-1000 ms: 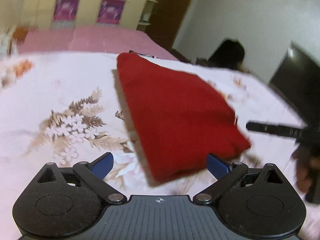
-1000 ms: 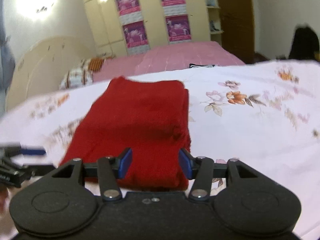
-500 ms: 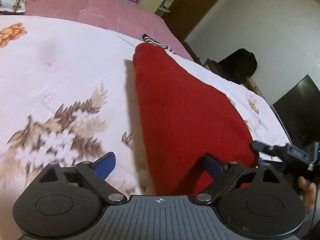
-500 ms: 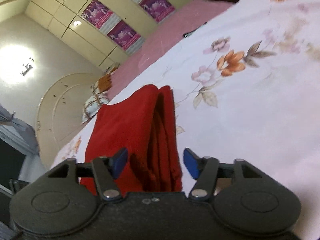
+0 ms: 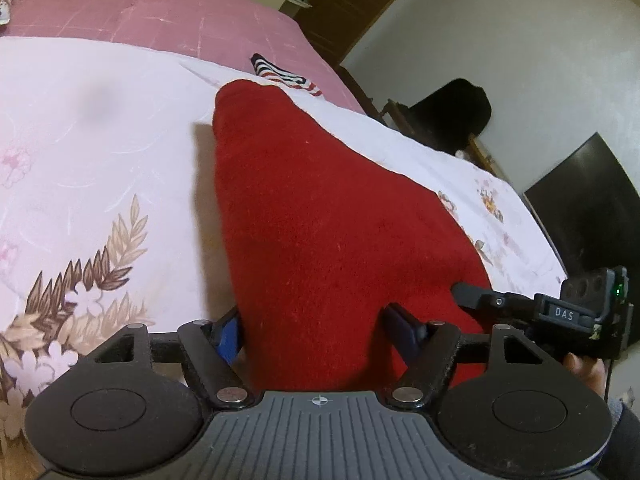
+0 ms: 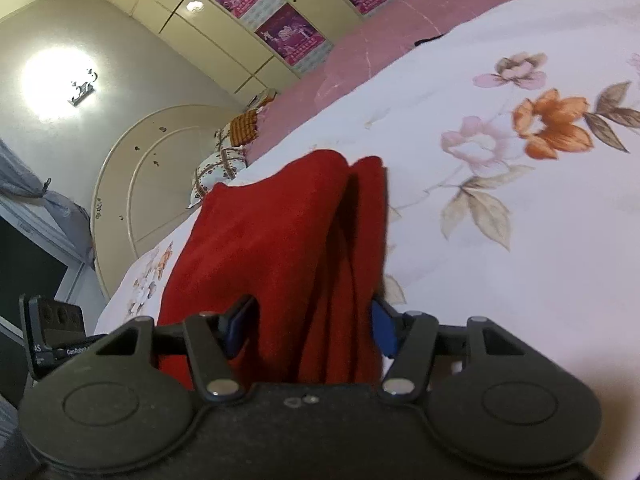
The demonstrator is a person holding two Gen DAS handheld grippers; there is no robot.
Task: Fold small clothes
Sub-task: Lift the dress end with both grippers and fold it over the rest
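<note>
The folded red garment (image 5: 320,216) lies on the floral bedsheet (image 5: 100,152); its near edge is hidden behind both gripper bodies. The left gripper (image 5: 316,328) has just been closing, with the cloth between its blue pads, and whether they press it cannot be told. The right gripper (image 6: 312,328), also just closing, straddles the garment's layered edge, its grip likewise unclear. A striped cloth (image 5: 284,74) is half hidden behind the garment. "DAS" reads on the right gripper's side. The purple posters (image 6: 288,36) carry nothing legible.
</note>
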